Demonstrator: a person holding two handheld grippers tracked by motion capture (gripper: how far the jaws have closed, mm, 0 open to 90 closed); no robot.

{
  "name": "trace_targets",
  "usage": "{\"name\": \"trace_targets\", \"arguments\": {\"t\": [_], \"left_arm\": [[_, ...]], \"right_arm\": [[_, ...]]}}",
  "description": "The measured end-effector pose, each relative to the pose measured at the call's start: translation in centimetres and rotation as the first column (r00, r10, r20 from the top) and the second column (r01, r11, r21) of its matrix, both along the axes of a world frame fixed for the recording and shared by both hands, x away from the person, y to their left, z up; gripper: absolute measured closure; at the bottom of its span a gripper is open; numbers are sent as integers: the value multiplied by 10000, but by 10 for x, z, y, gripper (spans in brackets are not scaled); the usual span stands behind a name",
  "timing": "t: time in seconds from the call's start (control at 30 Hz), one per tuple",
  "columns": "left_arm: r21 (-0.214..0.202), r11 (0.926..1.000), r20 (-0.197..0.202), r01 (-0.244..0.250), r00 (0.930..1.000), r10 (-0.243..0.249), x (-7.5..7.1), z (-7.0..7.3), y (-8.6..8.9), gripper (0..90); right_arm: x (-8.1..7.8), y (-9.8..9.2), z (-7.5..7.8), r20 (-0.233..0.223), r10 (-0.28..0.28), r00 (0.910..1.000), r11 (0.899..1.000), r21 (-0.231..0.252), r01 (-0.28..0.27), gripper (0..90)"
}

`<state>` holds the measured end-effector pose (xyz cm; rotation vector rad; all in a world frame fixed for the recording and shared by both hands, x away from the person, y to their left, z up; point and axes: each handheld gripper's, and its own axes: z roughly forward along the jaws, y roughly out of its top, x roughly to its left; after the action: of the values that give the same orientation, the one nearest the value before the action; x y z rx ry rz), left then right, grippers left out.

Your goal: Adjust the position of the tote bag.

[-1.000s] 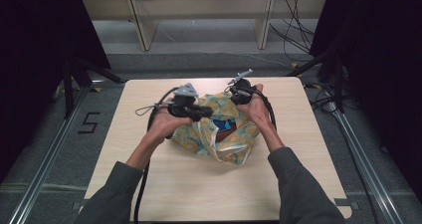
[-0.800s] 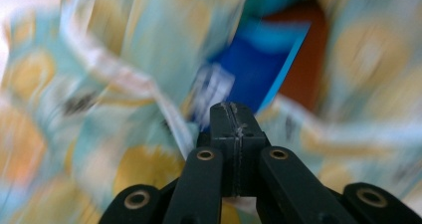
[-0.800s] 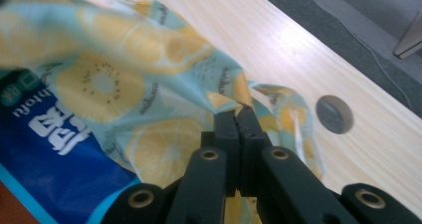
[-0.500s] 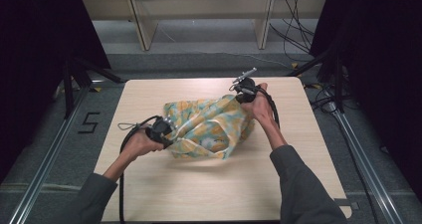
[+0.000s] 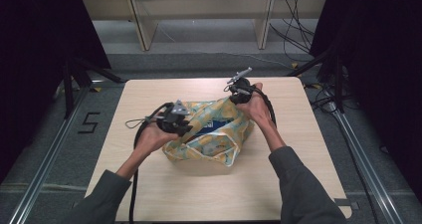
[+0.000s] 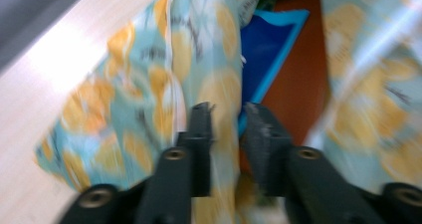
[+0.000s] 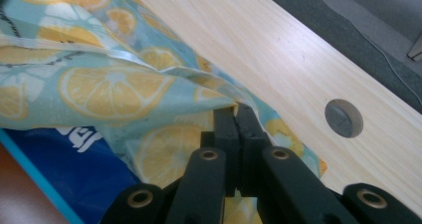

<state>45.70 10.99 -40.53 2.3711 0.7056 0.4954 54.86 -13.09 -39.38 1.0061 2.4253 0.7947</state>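
A lemon-print fabric bag lies in the middle of the wooden table. Its mouth gapes and shows a blue packet inside. My right gripper is shut on the bag's rim at its far right corner; the high view shows this right gripper there too. My left gripper sits at the bag's left side, its jaws having just been opening. A fold of the blurred bag fabric lies in the gap between them, not pinched. In the high view the left gripper rests against the bag.
A round hole is cut in the tabletop near the right gripper. Pale shelf legs stand on the floor behind the table. Cables trail at the back right. A "5" marks the floor at the left.
The left hand first pulled out to the bag's left, then came back right onto the bag with its jaws parted. The bag's shape shifted. The right hand stayed put.
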Motion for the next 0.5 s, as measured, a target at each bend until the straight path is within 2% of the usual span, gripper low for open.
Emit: {"name": "trace_targets", "arguments": {"t": [0.03,0.07,0.1,0.13,0.2,0.23,0.27,0.33,0.37,0.43,0.5], "left_arm": [[173,9998,-29,-35,10000,36,4,-1,-7,641],[463,9988,-78,-183,9998,187,7,-4,-12,540],[577,9979,-297,-311,9990,328,10,-8,-16,502],[704,9965,-497,-447,9976,482,13,-12,-18,502],[1195,9885,-717,-928,9922,1018,21,-20,-18,419],[1282,9864,-664,-1028,9915,1119,26,-24,-17,419],[1248,9888,-519,-818,9947,888,30,-26,-15,536],[882,9929,-285,-801,9961,829,35,-26,-13,881],[764,9940,-167,-782,9967,797,38,-24,-12,881],[360,9970,-194,-681,9974,688,45,-16,-8,892],[-322,9928,-182,-1158,9932,1152,53,-6,-2,892]], "right_arm": [[-2,-1,2,4,-1,10000,10000,70,1,900],[-4,-3,3,150,115,9998,9999,76,-117,900],[-5,-4,4,43,15,10000,9998,182,-16,900],[-5,-4,4,43,15,10000,9998,182,-16,900],[-6,-9,6,-9,92,10000,9996,261,-92,900],[-6,-9,6,-9,92,10000,9996,261,-92,900],[-6,-10,6,80,152,9999,9996,235,-154,900],[-10,-10,4,56,160,9999,9987,477,-163,876],[-10,-10,4,56,160,9999,9987,477,-163,876],[-16,-11,7,50,288,9996,9979,572,-290,861],[-23,-12,12,38,620,9981,9935,954,-621,870]]}}
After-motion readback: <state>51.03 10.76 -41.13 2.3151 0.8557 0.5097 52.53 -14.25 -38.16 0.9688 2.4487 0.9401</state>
